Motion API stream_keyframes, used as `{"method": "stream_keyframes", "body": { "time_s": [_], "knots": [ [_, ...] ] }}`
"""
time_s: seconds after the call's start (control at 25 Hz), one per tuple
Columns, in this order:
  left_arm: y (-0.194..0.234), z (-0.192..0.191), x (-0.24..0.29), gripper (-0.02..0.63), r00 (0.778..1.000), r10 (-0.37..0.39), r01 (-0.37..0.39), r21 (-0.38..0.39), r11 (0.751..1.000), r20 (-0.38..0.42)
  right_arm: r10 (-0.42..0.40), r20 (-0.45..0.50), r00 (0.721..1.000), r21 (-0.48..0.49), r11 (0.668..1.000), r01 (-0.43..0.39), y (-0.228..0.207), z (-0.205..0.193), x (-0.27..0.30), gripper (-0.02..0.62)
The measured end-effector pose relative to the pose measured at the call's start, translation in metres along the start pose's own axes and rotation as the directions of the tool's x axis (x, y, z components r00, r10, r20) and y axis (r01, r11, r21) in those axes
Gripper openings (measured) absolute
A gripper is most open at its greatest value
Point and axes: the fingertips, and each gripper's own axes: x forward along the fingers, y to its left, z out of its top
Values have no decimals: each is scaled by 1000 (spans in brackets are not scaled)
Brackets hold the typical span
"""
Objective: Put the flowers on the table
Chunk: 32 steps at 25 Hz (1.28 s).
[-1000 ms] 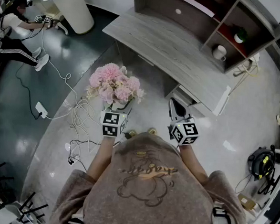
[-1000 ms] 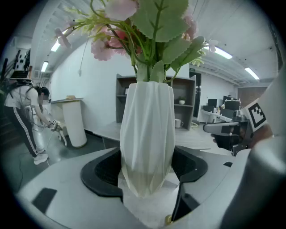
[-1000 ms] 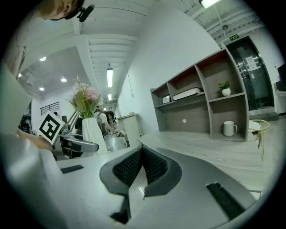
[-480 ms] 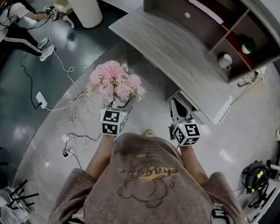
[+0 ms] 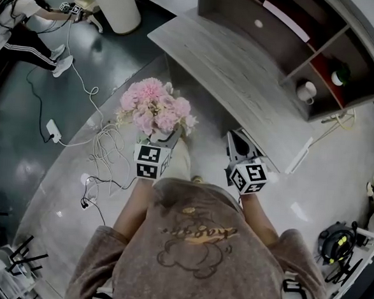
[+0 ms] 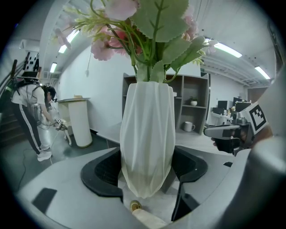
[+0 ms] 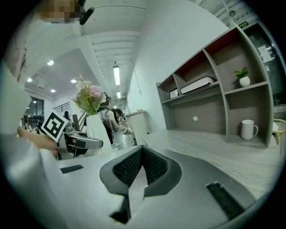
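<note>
Head view: tabletop (image 5: 244, 66) at one o'clock, slightly nearer than before. Left hand-held gripper (image 5: 167, 138) pinching white ribbed vase (image 6: 147, 138) of pink flowers (image 5: 154, 111), eleven o'clock, over floor (image 5: 64, 169); right hand-held gripper (image 7: 141, 154) pressed together.

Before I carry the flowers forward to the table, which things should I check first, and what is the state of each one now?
1. Vase between the left gripper fingers: ok, one finger on each side.
2. Vase upright: ok.
3. Grip firm enough: cannot tell.
4. Right gripper free: ok, shut and empty.
5. Table top bare near the edge: ok.
6. Vase over the table: not ok, it hangs over the floor, short of the edge.
</note>
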Motion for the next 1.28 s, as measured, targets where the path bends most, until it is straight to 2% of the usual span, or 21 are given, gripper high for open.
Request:
{"method": "stream_keyframes", "body": {
  "time_s": [0.24,0.8,1.08,1.28],
  "knots": [
    [25,14,55,354,999,-35,35,1,999,0,-13,-7,1000,-6,1000,13,-21,11,48,-9],
    [121,88,171,354,994,-106,106,23,994,-3,-72,1,997,21,997,72,-71,69,191,-9],
    [168,124,212,354,986,-162,160,69,985,24,-114,21,993,31,993,113,-80,94,257,-9],
    [186,140,236,354,978,-205,200,108,974,38,-160,42,986,46,986,159,-87,107,281,-9]
  ]
}}
